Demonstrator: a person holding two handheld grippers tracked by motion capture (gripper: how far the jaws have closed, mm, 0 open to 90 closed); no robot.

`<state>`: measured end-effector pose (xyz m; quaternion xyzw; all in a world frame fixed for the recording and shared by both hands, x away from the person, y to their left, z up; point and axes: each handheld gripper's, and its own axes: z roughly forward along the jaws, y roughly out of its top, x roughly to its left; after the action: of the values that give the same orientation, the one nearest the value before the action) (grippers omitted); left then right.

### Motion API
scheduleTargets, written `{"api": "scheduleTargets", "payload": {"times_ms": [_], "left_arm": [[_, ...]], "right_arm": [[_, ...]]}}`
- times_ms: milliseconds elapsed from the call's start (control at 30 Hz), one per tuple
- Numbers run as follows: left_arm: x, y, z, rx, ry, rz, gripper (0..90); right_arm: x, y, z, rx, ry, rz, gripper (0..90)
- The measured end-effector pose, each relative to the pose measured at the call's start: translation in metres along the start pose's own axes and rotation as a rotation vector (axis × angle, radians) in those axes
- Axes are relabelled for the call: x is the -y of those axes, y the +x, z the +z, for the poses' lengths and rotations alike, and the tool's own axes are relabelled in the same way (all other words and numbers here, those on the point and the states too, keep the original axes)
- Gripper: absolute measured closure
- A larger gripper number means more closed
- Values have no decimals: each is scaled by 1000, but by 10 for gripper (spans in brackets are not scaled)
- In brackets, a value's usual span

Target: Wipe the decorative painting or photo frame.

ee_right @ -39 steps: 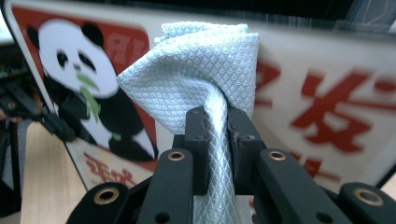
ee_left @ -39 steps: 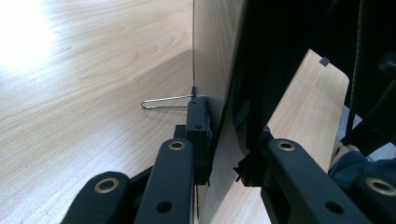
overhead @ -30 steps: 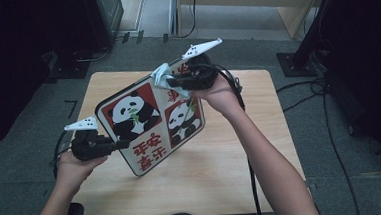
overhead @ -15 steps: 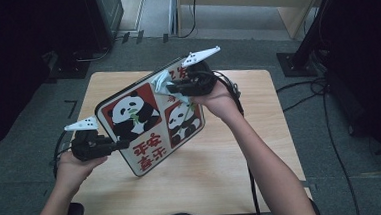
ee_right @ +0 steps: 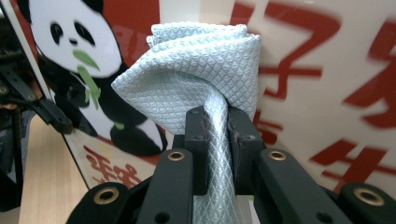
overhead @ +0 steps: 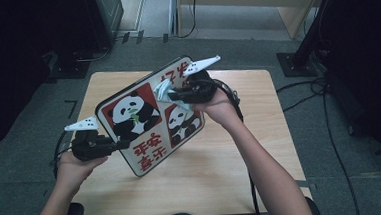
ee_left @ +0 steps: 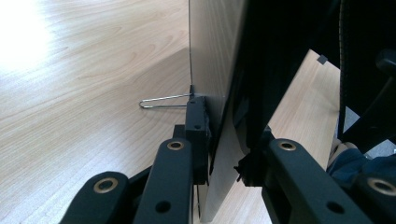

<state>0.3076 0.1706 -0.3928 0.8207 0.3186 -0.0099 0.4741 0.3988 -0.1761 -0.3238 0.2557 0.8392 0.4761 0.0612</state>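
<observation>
Panel: square panda picture board [overhead: 149,117], printed with two pandas on red squares and red characters — held tilted above the wooden bench [overhead: 222,175], printed face up toward the high camera, lower corner near the bench top.
Left gripper [overhead: 111,144]: clenched on the board's left edge; in the left gripper view [ee_left: 224,149] jaws pressed on either side of the thin edge, pale back of the board [ee_left: 215,51] rising straight ahead.
Wire stand: thin metal loop [ee_left: 163,101] sticking out from the board's back, just above the left jaw.
Right gripper [overhead: 171,94]: grasping a pale blue cloth [overhead: 163,88], jaws squeezed tight on its bunched middle in the right gripper view [ee_right: 217,140].
Cloth: waffle-textured, folded over above the jaws [ee_right: 196,70] — pressed against the printed face of the board [ee_right: 327,84], between the panda and the red characters.
Hands: left hand [overhead: 74,167] low at the bench's left edge, right hand [overhead: 218,106] over the board's upper right part.
Bench: light wood, standing on grey floor [overhead: 363,177] with cables trailing to the right.
Board in right gripper view: red characters blurred.
</observation>
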Motion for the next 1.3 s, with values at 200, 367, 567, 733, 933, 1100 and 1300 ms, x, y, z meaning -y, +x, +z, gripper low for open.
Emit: {"api": "scheduleTargets", "payload": {"times_ms": [200, 367, 567, 733, 933, 1100, 1300], "left_arm": [[0, 0, 0, 1, -1, 1, 778], [0, 0, 0, 2, 0, 5, 776], [0, -1, 0, 1, -1, 5, 775], [0, -1, 0, 8, 1, 6, 772], [0, -1, 0, 4, 3, 10, 771], [0, -1, 0, 6, 2, 9, 771], [0, -1, 1, 9, 4, 10, 768]], "right_arm": [[12, 1, 4, 0, 24, 0, 807], [22, 0, 8, -10, 32, 9, 806], [35, -1, 13, -17, 40, 27, 807], [48, -2, 17, -22, 61, 42, 807], [62, -3, 22, -27, 70, 56, 807], [74, -4, 26, -32, 80, 72, 806], [91, -4, 34, -40, 94, 82, 807]]}}
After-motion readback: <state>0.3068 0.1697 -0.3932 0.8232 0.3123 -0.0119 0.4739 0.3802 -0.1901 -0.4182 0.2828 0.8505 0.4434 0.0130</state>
